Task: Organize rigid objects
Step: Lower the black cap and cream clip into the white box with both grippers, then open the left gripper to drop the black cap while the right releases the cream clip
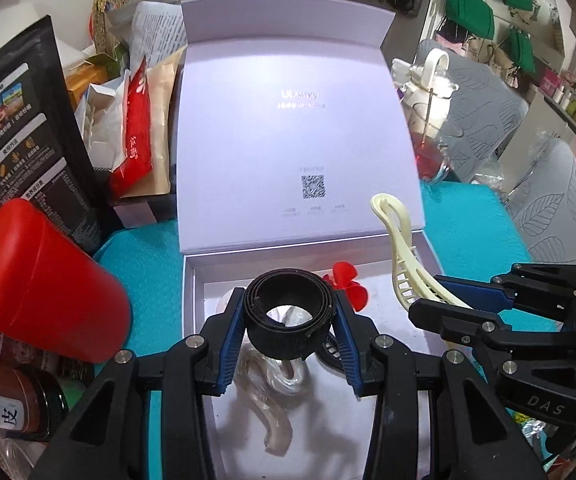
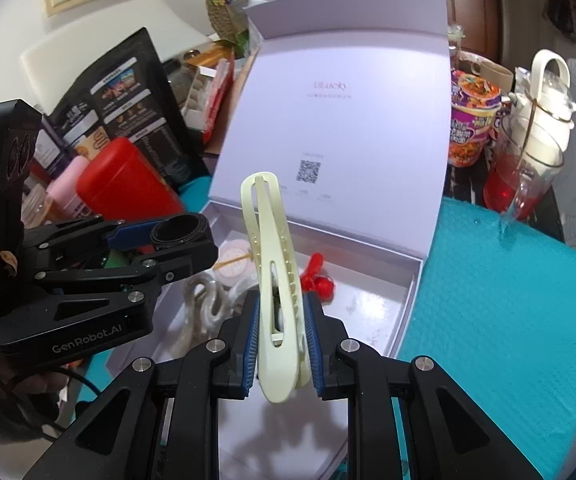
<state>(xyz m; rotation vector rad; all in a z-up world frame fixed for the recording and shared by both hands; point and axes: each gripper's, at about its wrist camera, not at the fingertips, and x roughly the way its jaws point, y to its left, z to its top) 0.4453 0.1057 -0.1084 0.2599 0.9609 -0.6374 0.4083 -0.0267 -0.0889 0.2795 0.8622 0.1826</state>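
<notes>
My left gripper [image 1: 290, 332] is shut on a black rolled band [image 1: 290, 316] and holds it above the open white box [image 1: 191, 304]. It also shows in the right wrist view [image 2: 175, 236], at the left. My right gripper [image 2: 279, 336] is shut on a cream hair clip [image 2: 273, 272], upright over the box [image 2: 404, 292]. In the left wrist view the clip [image 1: 400, 248] sticks up from the right gripper [image 1: 444, 300]. In the box lie a clear hair clip [image 1: 275, 400], a red clip [image 1: 348, 284] and a pink round item [image 2: 235, 260].
The box lid [image 1: 296, 136] stands open at the back. A red cup [image 1: 43, 284] and black pouch [image 1: 19, 140] crowd the left. A glass jug with red liquid [image 2: 524, 176] and a noodle cup [image 2: 472, 120] stand at the right on the teal mat [image 2: 508, 288].
</notes>
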